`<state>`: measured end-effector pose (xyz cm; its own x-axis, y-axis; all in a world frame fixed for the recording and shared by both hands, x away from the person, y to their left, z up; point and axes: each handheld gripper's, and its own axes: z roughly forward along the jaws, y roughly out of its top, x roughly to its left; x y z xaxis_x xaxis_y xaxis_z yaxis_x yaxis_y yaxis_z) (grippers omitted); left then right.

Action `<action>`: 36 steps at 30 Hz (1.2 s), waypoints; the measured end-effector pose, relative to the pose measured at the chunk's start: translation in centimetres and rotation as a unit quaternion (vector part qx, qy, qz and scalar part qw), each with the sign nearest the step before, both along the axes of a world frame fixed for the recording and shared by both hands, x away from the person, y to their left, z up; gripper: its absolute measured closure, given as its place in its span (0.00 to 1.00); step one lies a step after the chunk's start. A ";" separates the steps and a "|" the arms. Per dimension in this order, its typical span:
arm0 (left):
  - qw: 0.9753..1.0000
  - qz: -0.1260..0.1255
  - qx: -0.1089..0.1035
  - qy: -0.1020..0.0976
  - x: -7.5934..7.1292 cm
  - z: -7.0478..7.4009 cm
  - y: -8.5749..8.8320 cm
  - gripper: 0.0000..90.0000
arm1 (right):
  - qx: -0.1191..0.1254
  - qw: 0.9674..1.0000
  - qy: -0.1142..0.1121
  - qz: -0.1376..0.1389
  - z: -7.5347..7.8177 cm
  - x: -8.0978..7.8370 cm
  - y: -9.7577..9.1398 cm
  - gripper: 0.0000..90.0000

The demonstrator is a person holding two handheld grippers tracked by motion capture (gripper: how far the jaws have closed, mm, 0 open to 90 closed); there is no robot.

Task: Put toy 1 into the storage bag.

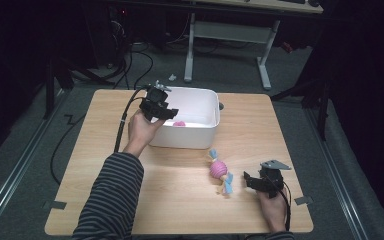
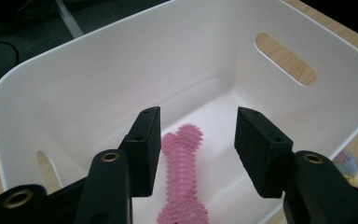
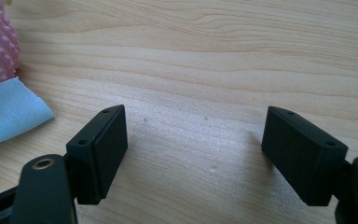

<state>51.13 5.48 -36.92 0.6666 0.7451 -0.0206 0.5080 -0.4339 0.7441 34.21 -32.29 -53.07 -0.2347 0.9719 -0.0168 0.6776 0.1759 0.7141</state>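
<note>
A white bin [image 1: 200,100] stands at the back middle of the wooden table [image 1: 170,200]. A pink spiky bone toy [image 1: 179,123] lies on its floor. My left gripper [image 1: 166,113] hangs over the bin's near left rim. In the left gripper view the jaws [image 2: 198,119] stand apart above the bone [image 2: 182,186], with the pads clear of it. A pink knobbly ball toy [image 1: 219,170] with blue cloth ends lies on the table at the front right. My right gripper [image 1: 248,179] rests just right of it, open over bare wood [image 3: 196,116], with the toy's blue cloth [image 3: 9,116] at its left.
The bin [image 2: 121,70] has slot handles in its end walls. Behind the table, white desk legs [image 1: 265,60] and black cables [image 1: 130,65] lie on a grey floor. Dark stands flank both sides. The left gripper's cable [image 1: 122,125] trails across the table's left part.
</note>
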 end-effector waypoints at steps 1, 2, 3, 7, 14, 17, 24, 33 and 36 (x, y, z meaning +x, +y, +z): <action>1.000 0.000 -0.005 -0.006 -0.4 0.3 0.3 0.55 | 0.000 1.000 0.000 0.000 0.0 0.0 0.0 0.25; 1.000 0.000 -0.008 -0.012 -0.6 0.4 0.4 0.55 | 0.000 1.000 0.000 0.000 0.0 0.0 0.0 0.25; 1.000 0.000 -0.010 -0.018 -0.8 0.5 0.5 0.55 | 0.000 1.000 0.000 0.000 0.0 0.0 0.0 0.25; 0.999 0.001 -0.012 -0.029 -1.4 0.8 0.9 0.55 | 0.000 1.000 0.000 0.000 0.0 0.0 0.0 0.25; 0.999 0.001 -0.025 -0.040 -2.7 1.4 1.9 0.53 | 0.000 1.000 0.000 0.000 0.0 0.0 0.0 0.25; 0.998 -0.001 -0.030 -0.048 -3.3 1.7 2.1 0.53 | 0.000 1.000 0.000 0.000 0.0 0.0 0.0 0.25; 0.998 -0.001 -0.042 -0.055 -4.2 1.7 2.9 0.53 | 0.000 1.000 0.000 0.000 0.0 0.0 0.0 0.25; 0.997 0.001 -0.048 -0.066 -5.9 1.6 4.0 0.51 | 0.000 1.000 0.000 0.000 0.0 0.0 0.0 0.25; 0.997 0.001 -0.050 -0.066 -6.3 1.5 4.3 0.51 | 0.000 1.000 0.000 0.000 0.0 0.0 0.0 0.25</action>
<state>44.87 9.75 -35.42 0.6672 0.7449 -0.0063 0.4034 -0.3542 0.8437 34.20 -32.28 -53.07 -0.2344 0.9720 -0.0176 0.6777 0.1764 0.7139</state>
